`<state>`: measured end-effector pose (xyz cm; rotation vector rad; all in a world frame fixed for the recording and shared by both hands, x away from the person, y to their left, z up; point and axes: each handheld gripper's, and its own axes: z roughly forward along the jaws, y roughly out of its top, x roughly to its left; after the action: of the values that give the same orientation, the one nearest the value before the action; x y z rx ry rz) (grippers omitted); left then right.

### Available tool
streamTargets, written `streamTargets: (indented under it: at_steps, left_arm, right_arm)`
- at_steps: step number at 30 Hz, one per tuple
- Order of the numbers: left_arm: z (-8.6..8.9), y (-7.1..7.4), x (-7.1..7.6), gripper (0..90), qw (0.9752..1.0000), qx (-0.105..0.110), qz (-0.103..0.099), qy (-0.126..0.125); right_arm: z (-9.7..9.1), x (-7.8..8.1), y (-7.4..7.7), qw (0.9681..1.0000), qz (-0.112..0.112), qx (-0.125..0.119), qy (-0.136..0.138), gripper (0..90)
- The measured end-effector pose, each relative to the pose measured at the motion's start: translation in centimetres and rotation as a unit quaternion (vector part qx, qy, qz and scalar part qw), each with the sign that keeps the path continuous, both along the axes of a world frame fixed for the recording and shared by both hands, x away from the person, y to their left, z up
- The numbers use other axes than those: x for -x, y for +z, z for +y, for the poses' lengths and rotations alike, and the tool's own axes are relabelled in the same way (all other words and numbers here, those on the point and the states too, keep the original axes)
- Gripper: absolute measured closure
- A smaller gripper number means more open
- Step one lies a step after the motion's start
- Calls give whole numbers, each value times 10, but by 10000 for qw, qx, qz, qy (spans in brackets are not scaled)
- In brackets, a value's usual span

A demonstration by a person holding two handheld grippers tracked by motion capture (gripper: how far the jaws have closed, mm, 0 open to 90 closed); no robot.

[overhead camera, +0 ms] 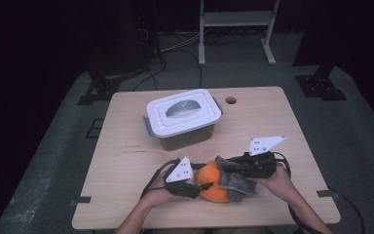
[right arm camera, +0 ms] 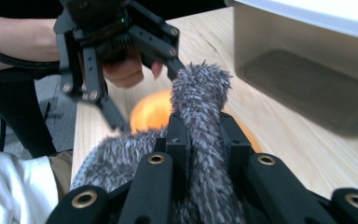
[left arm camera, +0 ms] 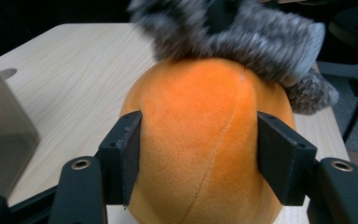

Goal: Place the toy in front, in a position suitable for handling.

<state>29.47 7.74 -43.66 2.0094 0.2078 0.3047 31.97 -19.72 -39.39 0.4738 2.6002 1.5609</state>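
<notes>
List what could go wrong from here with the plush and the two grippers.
1. The right gripper pinches only a thin fold of the grey fur; a pull may slip off it or strain the seam.
2. The left gripper squeezes the soft orange plush by its round sides, so it may squirt out of the jaws.
3. The plush lies near the table's front edge and might drop off if released.

The right gripper (right arm camera: pixel 204 144) is pinching grey fur (right arm camera: pixel 200 93), while the left gripper (right arm camera: pixel 121 84) is holding the orange plush (right arm camera: pixel 151 112)
</notes>
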Motion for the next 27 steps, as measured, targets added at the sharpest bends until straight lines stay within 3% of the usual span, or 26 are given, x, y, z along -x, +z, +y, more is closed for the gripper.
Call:
streamTargets:
  at_steps: [2,7,9,10,14,17,20,21,25,27]
  left_arm:
    - [4,-3,-3,327,9999,26,161,8]
    - [10,-6,-11,167,9984,61,531,206]
    - [8,-10,-13,139,9967,4,794,153]
    - [7,-12,-12,155,9967,-30,803,105]
    - [4,-6,-4,356,9992,-209,327,74]
    - [0,-3,1,375,9994,-353,2,59]
    - [1,-1,3,386,9989,-436,-152,80]
    - [3,-1,2,394,9991,-391,-120,119]
    - [8,4,0,398,9992,-290,-150,208]
    - [5,6,2,398,9989,-332,-271,173]
  right_arm:
    - [6,-4,-3,9999,23,169,29,771]
    - [-5,0,-12,9999,95,122,1,772]
    - [-8,3,-13,9999,91,125,19,773]
    - [-9,4,-13,9998,106,136,45,772]
    - [-2,5,-3,9998,30,145,150,773]
    - [12,5,6,9994,-80,201,264,772]
    - [23,5,10,9989,-154,302,326,772]
    - [23,4,9,9989,-151,318,321,773]
    - [9,1,7,9991,-68,394,169,773]
    - [5,1,9,9993,-27,361,122,773]
